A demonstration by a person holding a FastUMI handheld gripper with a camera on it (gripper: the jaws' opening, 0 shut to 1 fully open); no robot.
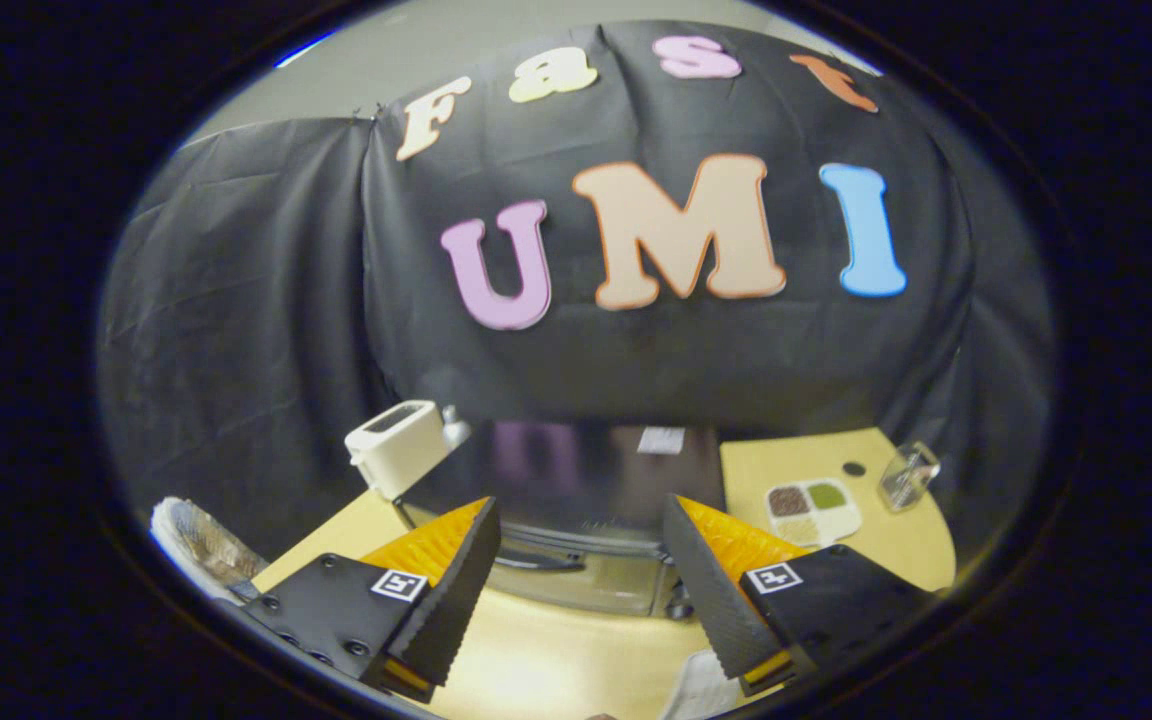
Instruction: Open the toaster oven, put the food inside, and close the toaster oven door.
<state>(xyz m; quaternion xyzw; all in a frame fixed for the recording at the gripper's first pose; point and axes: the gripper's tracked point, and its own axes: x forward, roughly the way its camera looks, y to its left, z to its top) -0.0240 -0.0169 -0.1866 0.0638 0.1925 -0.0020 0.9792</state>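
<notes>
Your gripper (581,590) hangs above a pale wooden desk (546,660), its jaws spread wide apart and holding nothing. Just ahead of them, seen between the two fingers, sits the toaster oven (576,500), dark and glossy on top with its door handle (536,562) facing you; the door looks closed. A white pop-up toaster (398,445) stands touching or just beside the oven's left rear corner. To the right of the oven, a white divided dish (814,510) holds brown, green and pale food in separate compartments. Beyond that dish stands a clear container (908,475). A basket-like object (201,545) lies far left.
</notes>
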